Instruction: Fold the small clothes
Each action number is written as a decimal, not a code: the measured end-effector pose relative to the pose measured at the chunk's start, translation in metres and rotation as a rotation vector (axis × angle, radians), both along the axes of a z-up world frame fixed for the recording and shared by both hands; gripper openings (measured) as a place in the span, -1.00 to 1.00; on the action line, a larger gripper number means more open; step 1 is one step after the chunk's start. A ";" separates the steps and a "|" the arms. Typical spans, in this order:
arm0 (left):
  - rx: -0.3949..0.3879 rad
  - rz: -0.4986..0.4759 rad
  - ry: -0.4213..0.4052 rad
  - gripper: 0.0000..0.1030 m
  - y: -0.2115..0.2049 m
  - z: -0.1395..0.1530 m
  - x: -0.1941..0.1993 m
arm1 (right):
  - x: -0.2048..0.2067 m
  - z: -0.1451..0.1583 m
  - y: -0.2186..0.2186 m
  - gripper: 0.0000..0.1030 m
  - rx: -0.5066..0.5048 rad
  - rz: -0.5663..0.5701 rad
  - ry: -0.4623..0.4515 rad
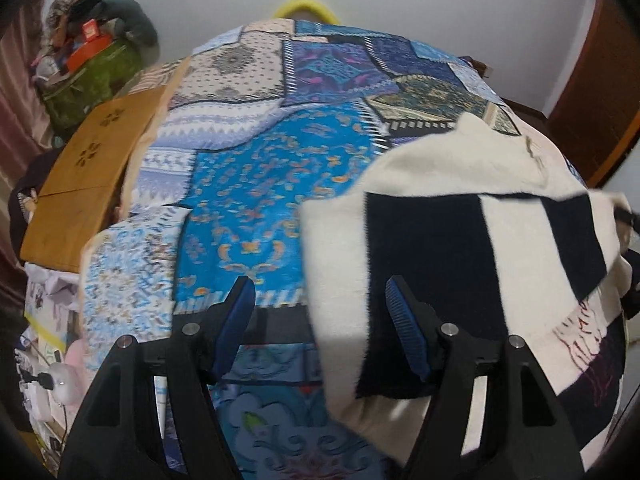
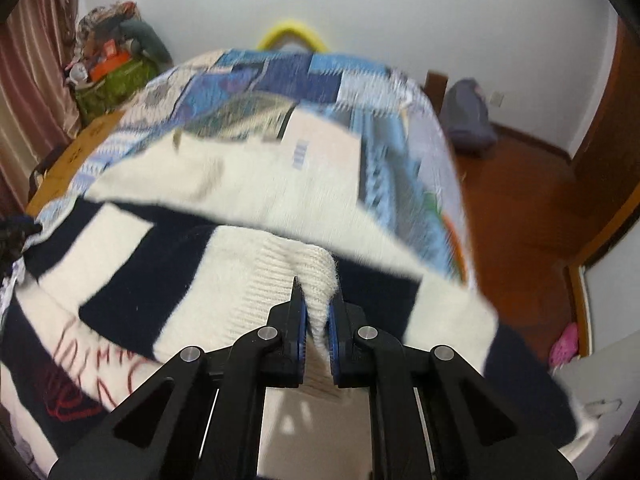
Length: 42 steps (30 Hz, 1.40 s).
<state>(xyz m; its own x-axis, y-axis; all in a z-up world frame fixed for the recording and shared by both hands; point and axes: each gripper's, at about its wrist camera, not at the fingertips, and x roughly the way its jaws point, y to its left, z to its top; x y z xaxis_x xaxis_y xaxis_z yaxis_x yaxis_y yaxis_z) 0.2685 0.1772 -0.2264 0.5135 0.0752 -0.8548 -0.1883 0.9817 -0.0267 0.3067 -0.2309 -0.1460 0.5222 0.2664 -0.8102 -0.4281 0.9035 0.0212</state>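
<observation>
sweater (image 1: 460, 208) is lying on the bed (image 1: 256, 168) | right gripper (image 2: 318, 322) is clamping its ribbed hem | left gripper (image 1: 320, 320) is hanging released, 2 fingers apart | soft, floppy knit: hem edge is gripping best

A cream knitted sweater (image 1: 440, 184) with large black blocks and red scribbled lettering near one edge lies spread over the patchwork bedspread (image 1: 260, 168), on its right side in the left wrist view. Part of it is folded over itself, and its ribbed cream hem (image 2: 280, 276) is lifted and bunched.
</observation>
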 end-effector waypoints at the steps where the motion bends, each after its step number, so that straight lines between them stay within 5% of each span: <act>1: -0.002 -0.006 0.005 0.30 -0.004 -0.002 0.002 | 0.006 0.001 -0.002 -0.85 0.003 -0.017 -0.002; 9: 0.096 -0.037 0.014 0.45 -0.028 -0.020 0.006 | 0.027 -0.044 0.003 -0.73 -0.040 -0.068 0.146; 11: 0.071 -0.027 0.015 0.45 -0.024 -0.021 0.003 | 0.023 -0.042 -0.001 -0.53 -0.039 -0.066 0.142; 14: 0.040 -0.014 0.015 0.45 -0.019 -0.020 -0.003 | 0.017 -0.031 -0.013 -0.18 -0.039 -0.087 0.127; 21: 0.048 -0.006 -0.024 0.44 -0.025 0.004 -0.014 | -0.019 0.015 -0.063 -0.08 0.098 -0.161 0.058; 30: 0.027 -0.041 -0.127 0.45 -0.062 0.047 -0.017 | -0.065 0.063 -0.148 0.14 0.072 -0.316 -0.070; 42: 0.038 -0.130 -0.143 0.45 -0.106 0.058 -0.027 | -0.056 -0.017 -0.186 0.23 0.052 -0.422 0.098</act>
